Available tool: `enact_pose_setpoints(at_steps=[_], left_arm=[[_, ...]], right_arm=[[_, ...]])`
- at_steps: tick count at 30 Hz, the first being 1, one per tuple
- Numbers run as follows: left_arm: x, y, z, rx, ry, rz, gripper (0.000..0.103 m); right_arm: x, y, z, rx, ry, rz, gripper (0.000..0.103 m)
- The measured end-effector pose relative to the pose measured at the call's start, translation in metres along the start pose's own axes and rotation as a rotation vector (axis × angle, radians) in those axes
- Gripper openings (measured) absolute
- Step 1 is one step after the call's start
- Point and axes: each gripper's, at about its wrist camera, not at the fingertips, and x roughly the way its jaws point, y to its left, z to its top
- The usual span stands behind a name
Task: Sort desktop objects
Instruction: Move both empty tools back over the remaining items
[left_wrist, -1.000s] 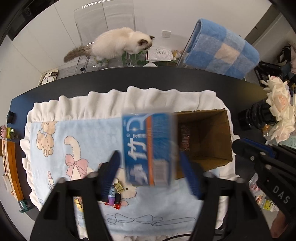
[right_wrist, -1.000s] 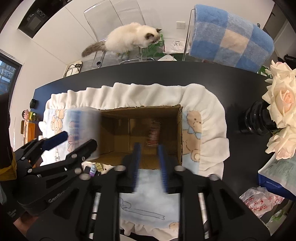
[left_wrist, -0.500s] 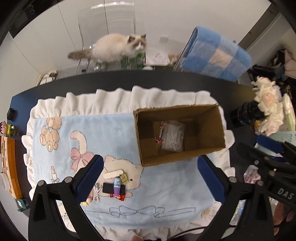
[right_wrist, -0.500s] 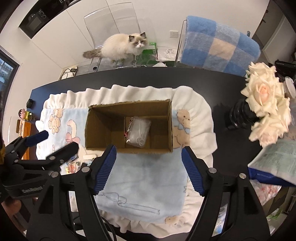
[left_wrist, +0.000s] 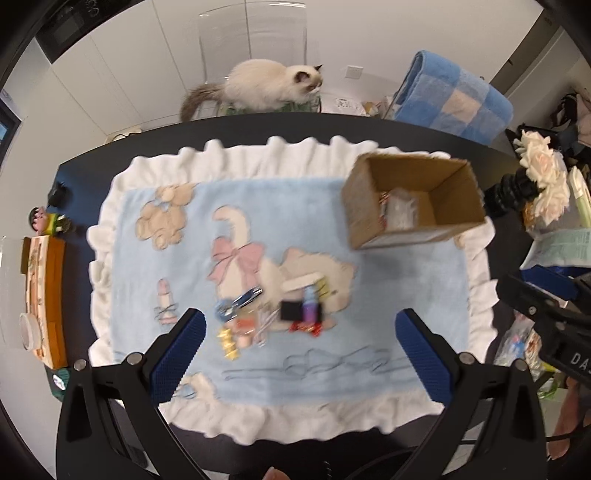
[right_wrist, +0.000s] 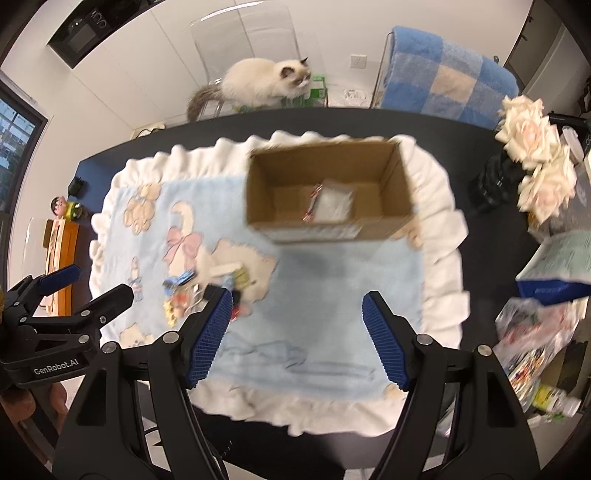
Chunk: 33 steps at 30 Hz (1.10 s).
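Your left gripper (left_wrist: 299, 354) sits at the bottom of the left wrist view with its blue-padded jaws spread wide and nothing between them. Your right gripper (right_wrist: 297, 338) fills the bottom of the right wrist view, its jaws likewise spread wide and empty.

The open brown cardboard box (left_wrist: 413, 201) stands upright, mouth up, on the pale blue blanket with a white ruffled border (left_wrist: 332, 376), which covers the dark surface (left_wrist: 258, 129). In the left wrist view the box lies at the upper right of the frame. In the right wrist view it lies at the upper centre, long axis running left to right. On the box floor lie a clear plastic packet (right_wrist: 334, 201) and, just beside it on the left, a thin red-and-white item (right_wrist: 312, 203); detail is blurred.

The cluster of small mixed objects (left_wrist: 273, 314) lies on the blanket at lower centre of the left wrist view, just above the gap between your left gripper's jaws. In the right wrist view the cluster sits at centre left, partly behind the left jaw of your right gripper. Within the cluster:
- a black rectangular block (left_wrist: 291, 310), with a small purple item (left_wrist: 310, 308) just to its right;
- a cream flat stick (left_wrist: 303, 282), long axis running left to right, tilted slightly;
- a blue-handled metal tool (left_wrist: 238, 301), pointing to the upper right.

Beyond the far edge of the surface, a cream and brown cat (left_wrist: 266, 88) stands at the top of the frame.
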Motion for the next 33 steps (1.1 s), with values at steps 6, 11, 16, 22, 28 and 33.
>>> enact_pose_setpoints(at_steps=[6,11,16,22,28,33], left_arm=[[-0.008,0.048,-0.033,-0.002,0.009,0.002,0.102],[-0.002,0.079,-0.049,0.001,0.03,-0.016,0.102],[0.016,0.099,-0.057,0.006,0.055,-0.037,0.102],[0.048,0.112,-0.062,0.0,0.091,-0.069,0.102],[0.098,0.122,-0.064,-0.028,0.124,-0.084,0.102],[0.142,0.13,-0.065,-0.062,0.151,-0.098,0.102]], right_arm=[[0.008,0.047,-0.033,-0.003,0.022,-0.003,0.075],[0.017,0.077,-0.051,0.003,0.031,-0.011,0.075],[0.034,0.098,-0.063,0.02,0.046,-0.01,0.075],[0.069,0.113,-0.068,0.011,0.076,-0.009,0.075],[0.116,0.119,-0.064,-0.011,0.099,-0.005,0.075],[0.157,0.119,-0.058,-0.023,0.118,-0.011,0.075]])
